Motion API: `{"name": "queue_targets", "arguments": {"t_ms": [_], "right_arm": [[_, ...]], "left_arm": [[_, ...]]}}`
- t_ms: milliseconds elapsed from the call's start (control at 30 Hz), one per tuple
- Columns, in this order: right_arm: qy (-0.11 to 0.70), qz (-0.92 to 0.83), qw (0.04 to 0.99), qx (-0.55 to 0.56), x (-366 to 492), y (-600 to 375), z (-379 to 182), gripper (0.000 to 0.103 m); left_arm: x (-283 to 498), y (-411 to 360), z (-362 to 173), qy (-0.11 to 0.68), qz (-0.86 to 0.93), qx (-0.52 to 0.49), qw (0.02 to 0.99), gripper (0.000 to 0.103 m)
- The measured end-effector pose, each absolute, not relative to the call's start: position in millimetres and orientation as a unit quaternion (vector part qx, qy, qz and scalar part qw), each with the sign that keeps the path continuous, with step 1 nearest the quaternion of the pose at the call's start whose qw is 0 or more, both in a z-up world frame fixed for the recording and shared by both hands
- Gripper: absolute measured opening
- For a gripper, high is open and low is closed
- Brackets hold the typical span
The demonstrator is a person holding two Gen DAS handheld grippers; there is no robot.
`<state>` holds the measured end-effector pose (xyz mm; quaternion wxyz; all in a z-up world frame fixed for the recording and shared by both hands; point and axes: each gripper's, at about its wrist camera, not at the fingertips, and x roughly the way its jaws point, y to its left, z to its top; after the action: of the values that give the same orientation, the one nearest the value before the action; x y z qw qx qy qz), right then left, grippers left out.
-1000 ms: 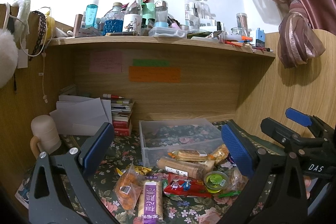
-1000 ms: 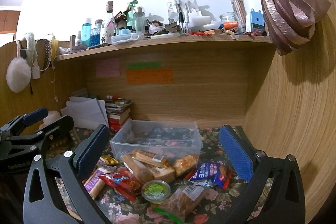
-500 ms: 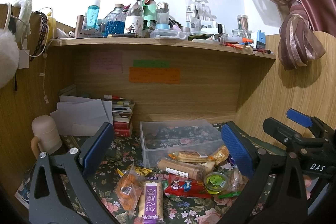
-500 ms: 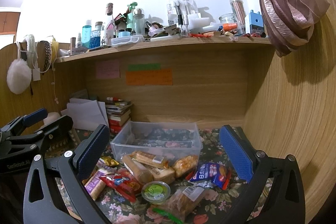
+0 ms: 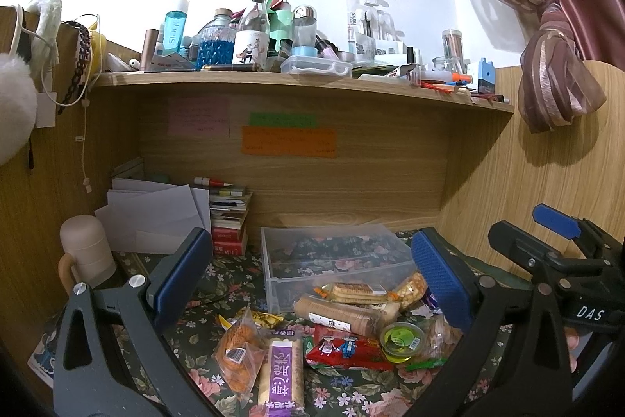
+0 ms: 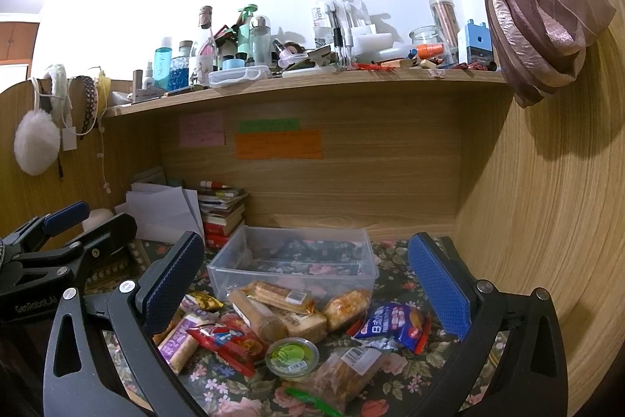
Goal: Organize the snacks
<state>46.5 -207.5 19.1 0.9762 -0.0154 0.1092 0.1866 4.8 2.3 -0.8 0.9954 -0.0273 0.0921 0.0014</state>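
An empty clear plastic bin (image 5: 332,260) (image 6: 293,256) stands on the floral desk cloth. In front of it lies a heap of snacks: a purple-labelled bar (image 5: 282,374) (image 6: 179,342), an orange bag (image 5: 238,350), a red packet (image 5: 345,346) (image 6: 228,339), a round biscuit roll (image 5: 338,313) (image 6: 258,315), a green jelly cup (image 5: 402,339) (image 6: 292,356) and a blue bag (image 6: 394,329). My left gripper (image 5: 308,284) hangs open above the heap's left side. At the right, my right gripper (image 6: 308,284) is open too, holding nothing.
A beige mug (image 5: 84,253), loose papers (image 5: 156,213) and stacked books (image 5: 230,217) fill the back left. A wooden wall (image 6: 547,221) closes the right side. The shelf (image 5: 304,81) overhead is crowded with bottles. A tied curtain (image 6: 539,18) hangs at the upper right.
Both views have shifted only slightly; the grippers stay open and the snacks lie where they were.
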Motion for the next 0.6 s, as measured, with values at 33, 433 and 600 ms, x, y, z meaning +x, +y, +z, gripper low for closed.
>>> {"name": "queue_targets", "arguments": {"t_ms": [33, 433, 600], "right_arm": [[0.109, 0.187, 0.976, -0.015, 46.5, -207.5, 19.0, 0.103], [0.116, 0.205, 0.972, -0.022, 48.9, -203.0, 17.2, 0.103], [0.128, 0.206, 0.970, -0.020, 54.5, -207.1, 13.0, 0.095]], "left_arm": [[4.8, 2.4, -0.7, 0.092, 0.001, -0.027, 0.995, 0.103], [5.5, 3.0, 1.0, 0.092, 0.000, -0.024, 0.995, 0.102], [11.6, 7.1, -3.9, 0.105, -0.001, -0.019, 0.994, 0.089]]}}
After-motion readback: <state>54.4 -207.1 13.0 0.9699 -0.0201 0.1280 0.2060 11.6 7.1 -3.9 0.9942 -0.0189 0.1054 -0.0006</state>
